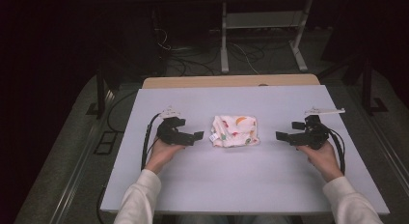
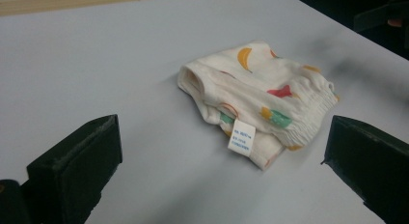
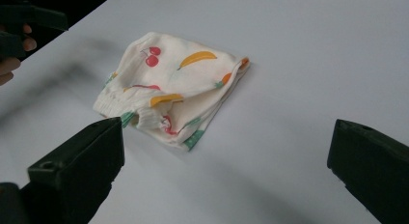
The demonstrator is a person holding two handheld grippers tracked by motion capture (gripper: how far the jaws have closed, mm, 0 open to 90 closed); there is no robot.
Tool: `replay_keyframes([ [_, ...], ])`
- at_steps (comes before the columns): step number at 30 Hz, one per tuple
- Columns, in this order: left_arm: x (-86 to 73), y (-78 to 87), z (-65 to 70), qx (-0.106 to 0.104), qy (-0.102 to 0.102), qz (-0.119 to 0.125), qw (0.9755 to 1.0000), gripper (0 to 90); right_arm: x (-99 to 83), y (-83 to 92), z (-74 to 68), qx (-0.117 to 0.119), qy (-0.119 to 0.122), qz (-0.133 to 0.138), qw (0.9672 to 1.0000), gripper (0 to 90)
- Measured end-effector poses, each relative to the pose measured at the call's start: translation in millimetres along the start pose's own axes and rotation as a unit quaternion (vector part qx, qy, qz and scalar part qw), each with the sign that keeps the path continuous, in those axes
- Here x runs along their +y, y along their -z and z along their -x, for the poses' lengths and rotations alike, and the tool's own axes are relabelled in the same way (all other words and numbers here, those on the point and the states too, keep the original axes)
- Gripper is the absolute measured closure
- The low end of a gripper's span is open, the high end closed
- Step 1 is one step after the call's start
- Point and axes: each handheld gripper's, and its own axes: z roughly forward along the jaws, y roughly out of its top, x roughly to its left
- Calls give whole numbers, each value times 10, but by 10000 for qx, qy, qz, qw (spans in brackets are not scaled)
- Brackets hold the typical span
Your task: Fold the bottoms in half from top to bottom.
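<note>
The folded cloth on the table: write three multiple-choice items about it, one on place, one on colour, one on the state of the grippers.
1. Where does the cloth lie?
A. Between the two grippers
B. At the far left corner of the table
C. Under the right hand

2. What colour is the label on the cloth?
A. Black with red print
B. White with blue print
C. Plain green

3. How do the left gripper and right gripper stand?
A. Both shut on the cloth
B. Left shut on the cloth, right open
C. Both open, clear of the cloth

Answers:
1. A, since the high view shows it mid-table with a gripper at either side.
2. B, as the left gripper view shows a white tag with blue lettering.
3. C, as each gripper view shows its jaws wide apart with nothing between them.
</note>
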Motion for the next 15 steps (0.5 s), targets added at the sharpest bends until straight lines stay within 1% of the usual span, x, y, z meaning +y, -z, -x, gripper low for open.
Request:
replay_keyframes([
  [5,-85,61,62,-25,-28,14,10000,0,-75,98,-31,19,11,81,10000,0],
  [7,-113,92,80,0,-71,15,10000,0,-112,126,-50,23,-2,74,10000,0],
  [9,-143,131,97,35,-71,81,9999,0,-161,146,-67,32,28,86,10000,0],
  [11,-181,169,112,69,-77,131,9999,0,-218,156,-93,21,42,41,10000,0],
  [15,-266,256,149,86,-139,139,9998,0,-315,191,-156,-18,186,-66,9998,0],
])
